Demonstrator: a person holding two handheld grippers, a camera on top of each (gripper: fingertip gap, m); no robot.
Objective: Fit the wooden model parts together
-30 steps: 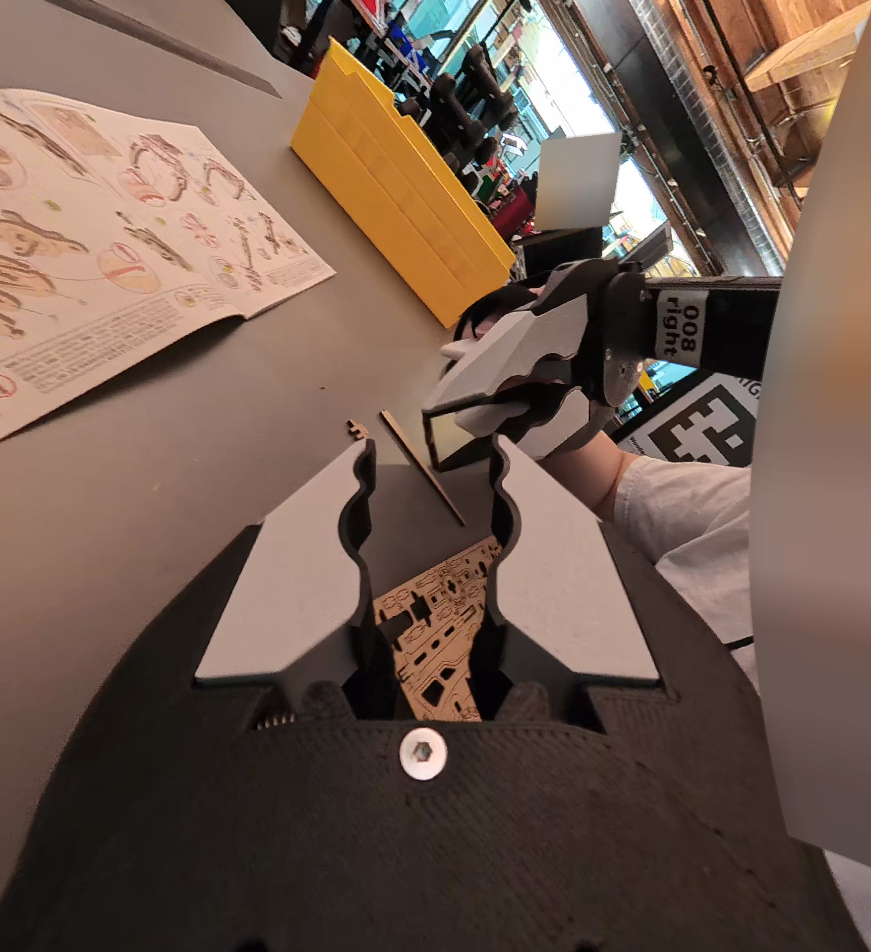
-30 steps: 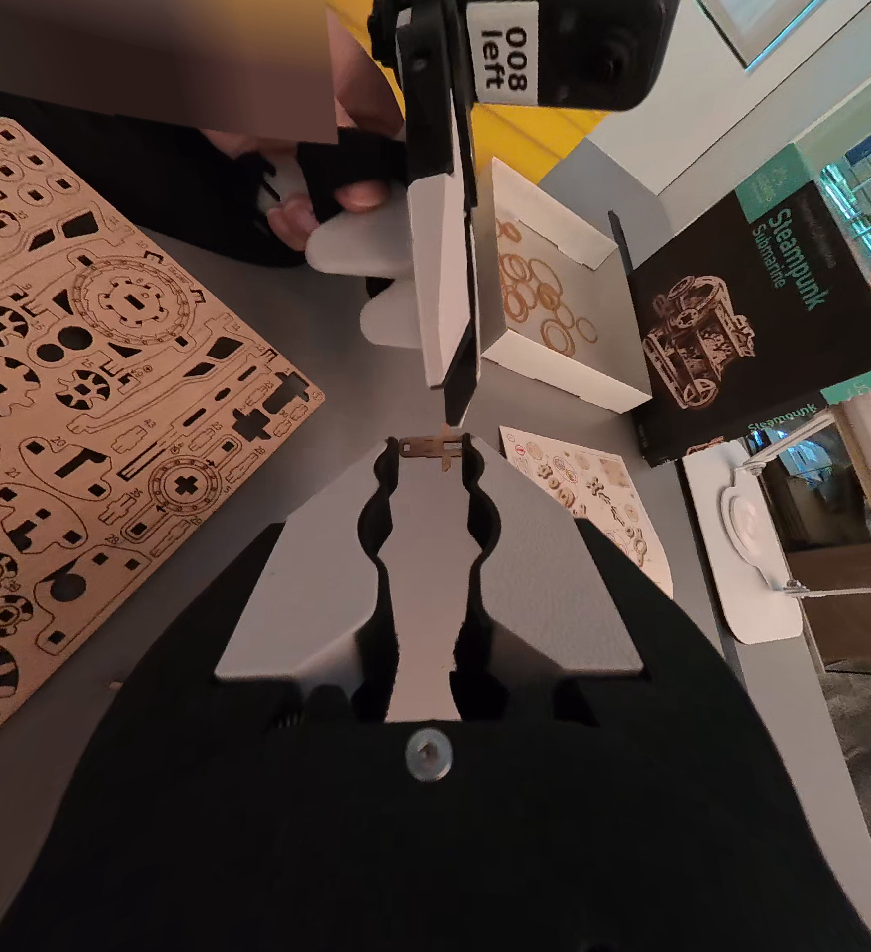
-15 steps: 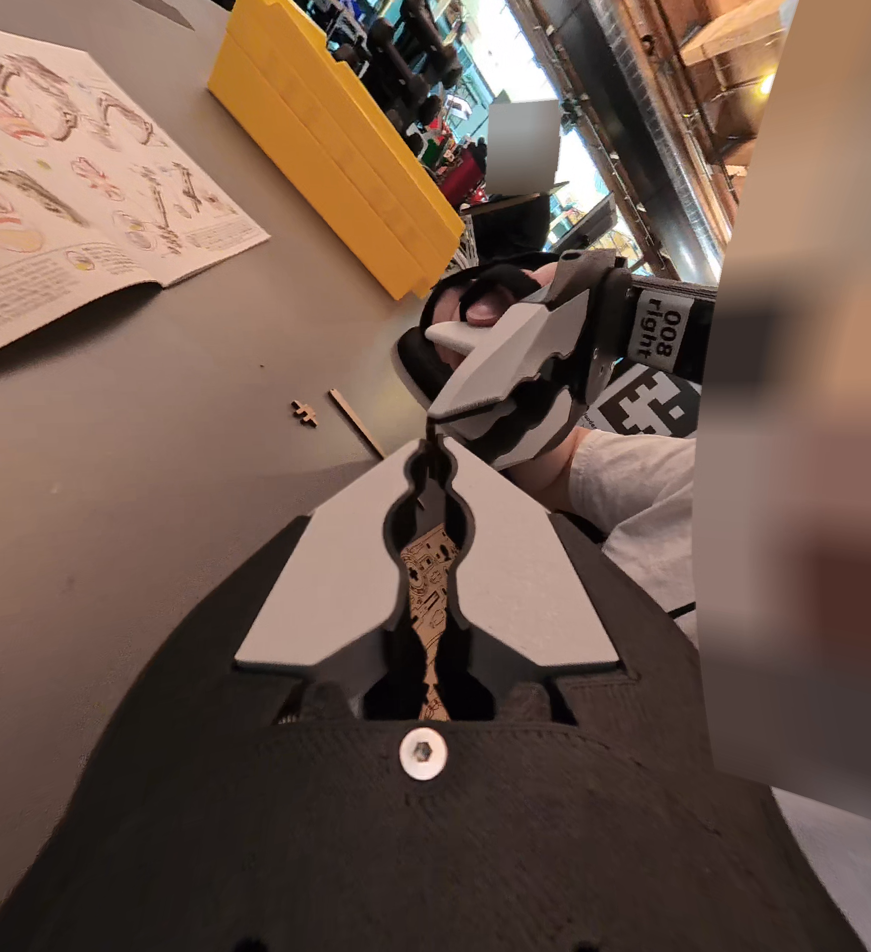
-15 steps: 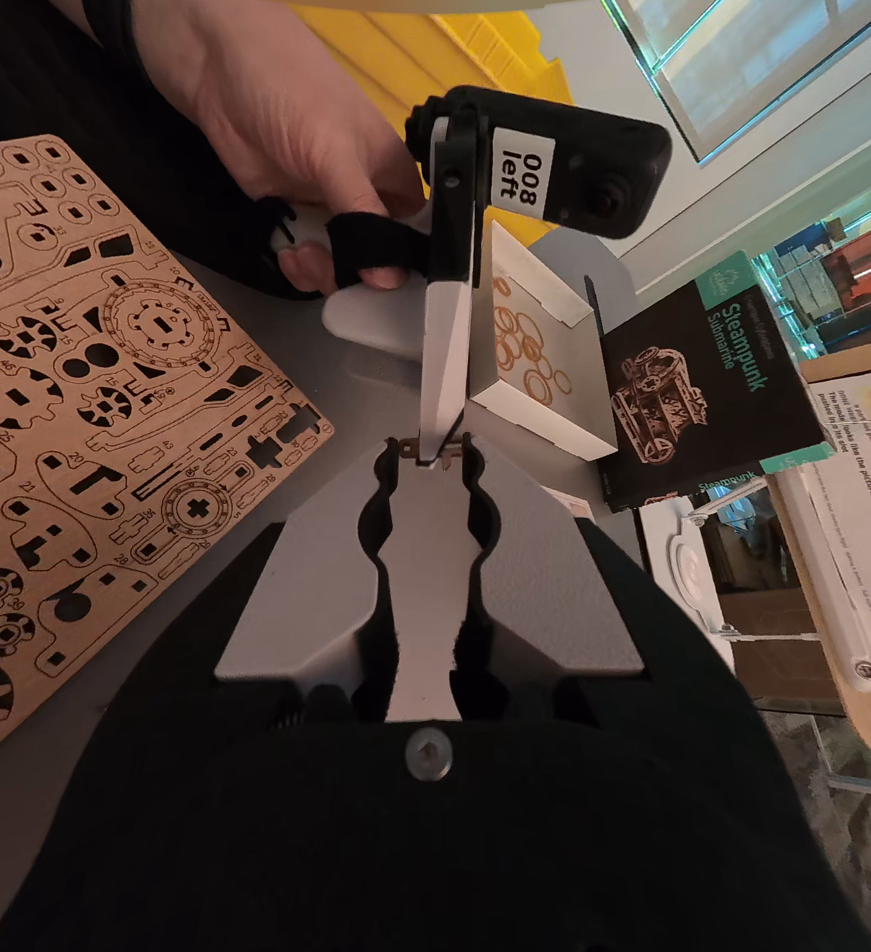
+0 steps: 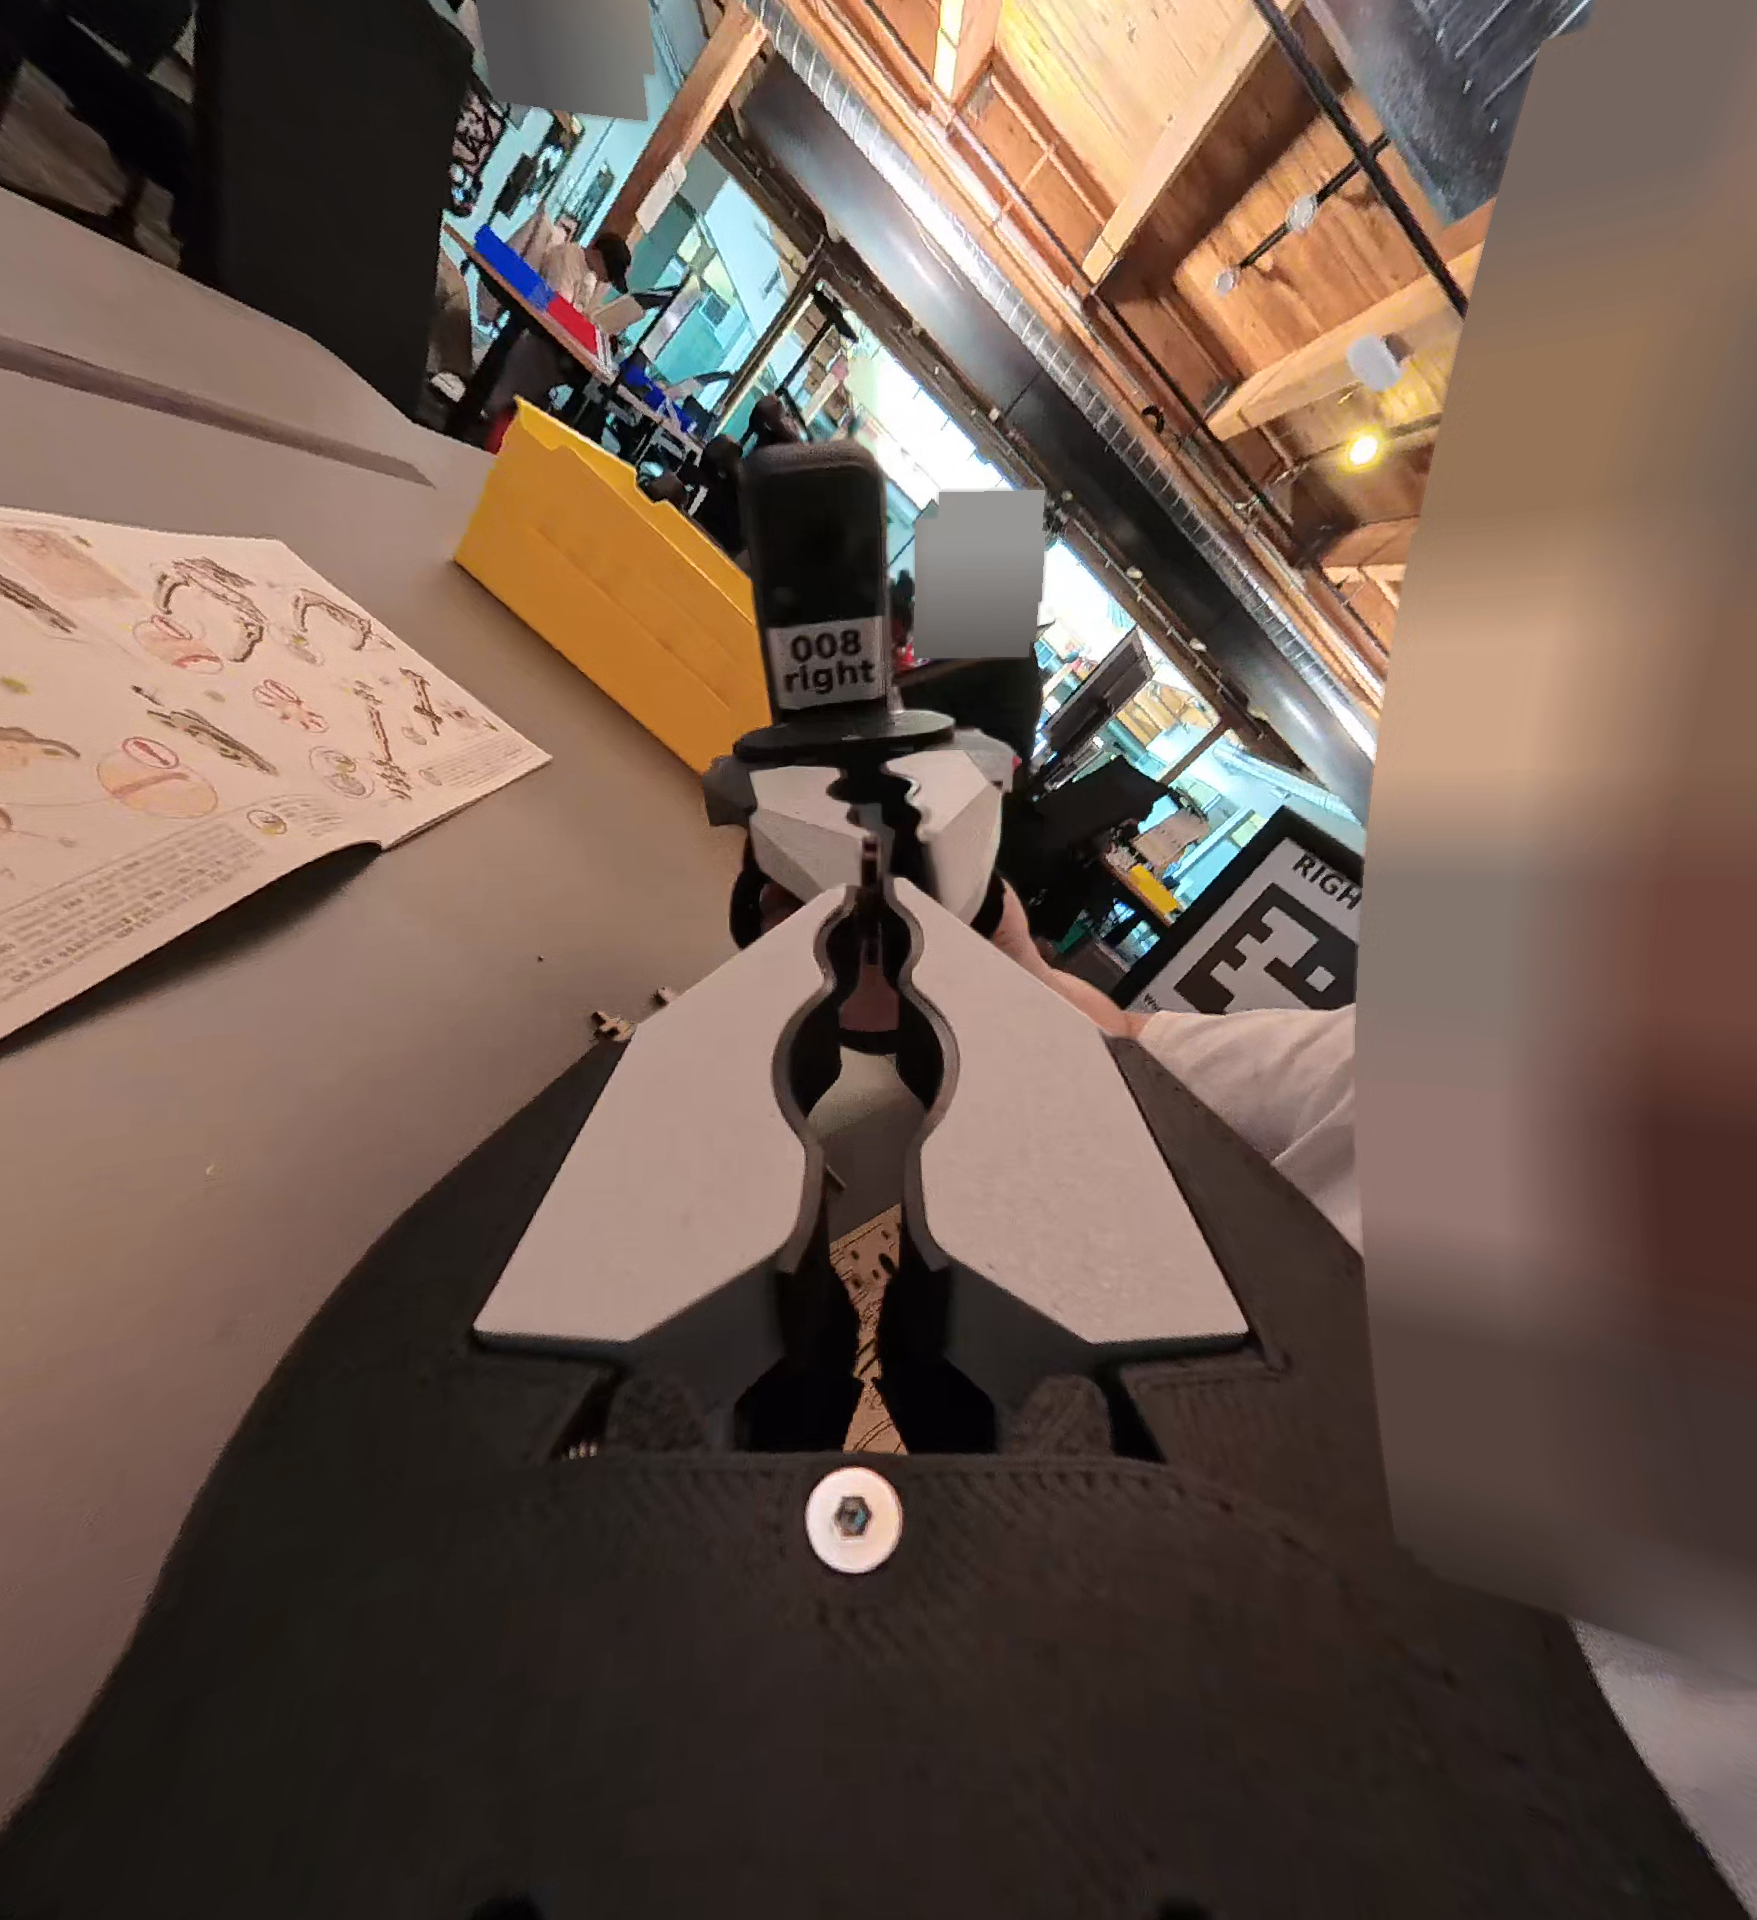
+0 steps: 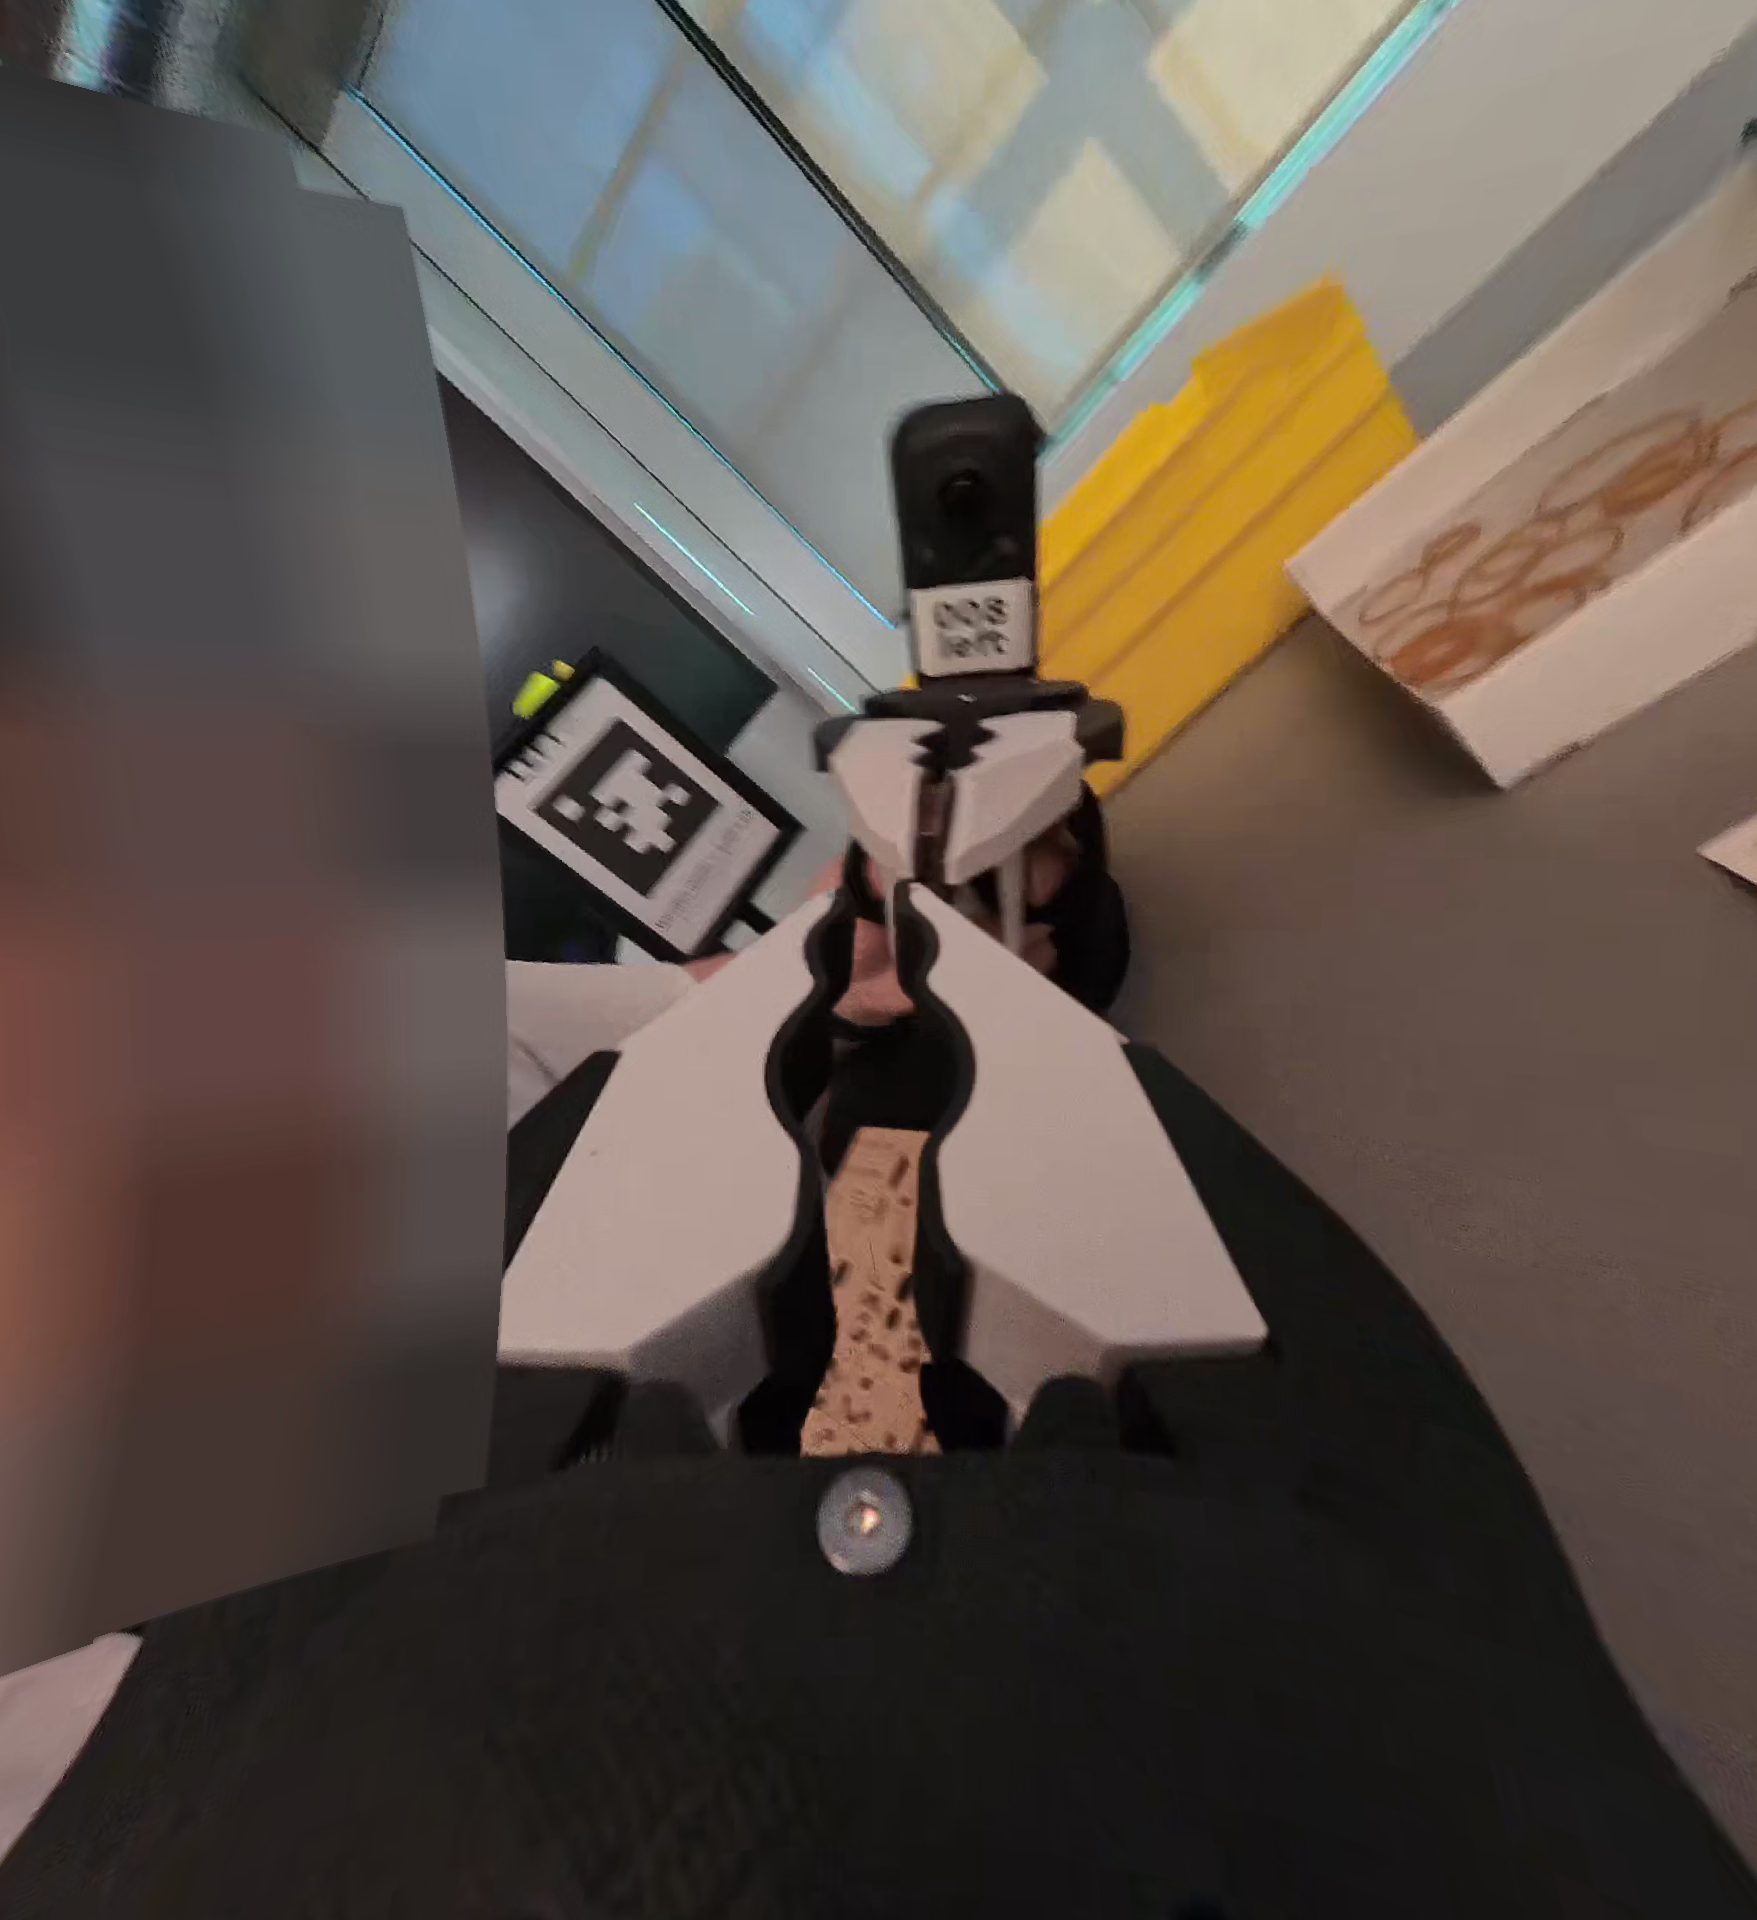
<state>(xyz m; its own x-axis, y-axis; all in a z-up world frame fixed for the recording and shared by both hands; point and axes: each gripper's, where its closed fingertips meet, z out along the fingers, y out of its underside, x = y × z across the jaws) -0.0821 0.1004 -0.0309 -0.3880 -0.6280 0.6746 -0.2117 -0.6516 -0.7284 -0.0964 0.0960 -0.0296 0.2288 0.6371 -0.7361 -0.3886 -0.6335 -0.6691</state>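
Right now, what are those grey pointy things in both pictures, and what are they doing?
They are grabbing tools, like big tweezers. A person holds one in each hand, and each tool has a camera looking along its two fingers. One picture comes from the left gripper, the other from the right gripper, so each tool sees the other facing it. They meet tip to tip and seem to pinch one thin small wooden part between them; it is too thin to see well. Below is a grey table with an open instruction booklet, a yellow bin, a white box of rubber bands and a wooden sheet of cut-out pieces.
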